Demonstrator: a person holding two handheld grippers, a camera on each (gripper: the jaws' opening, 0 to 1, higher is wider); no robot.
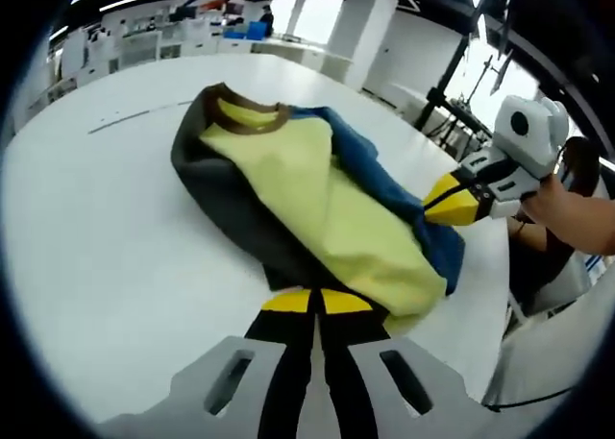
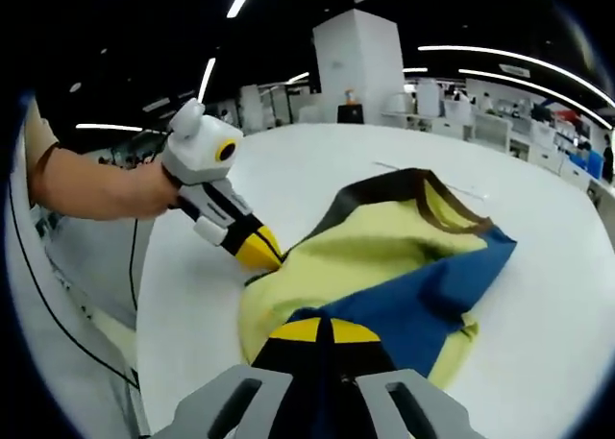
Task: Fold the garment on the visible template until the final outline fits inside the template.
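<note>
A round white table (image 1: 115,228) carries a crumpled yellow, blue and dark garment (image 1: 317,199).

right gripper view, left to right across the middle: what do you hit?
Person's forearm → left gripper, its yellow tips on the garment's edge → yellow panel of the garment → blue sleeve → bare white table.
</note>
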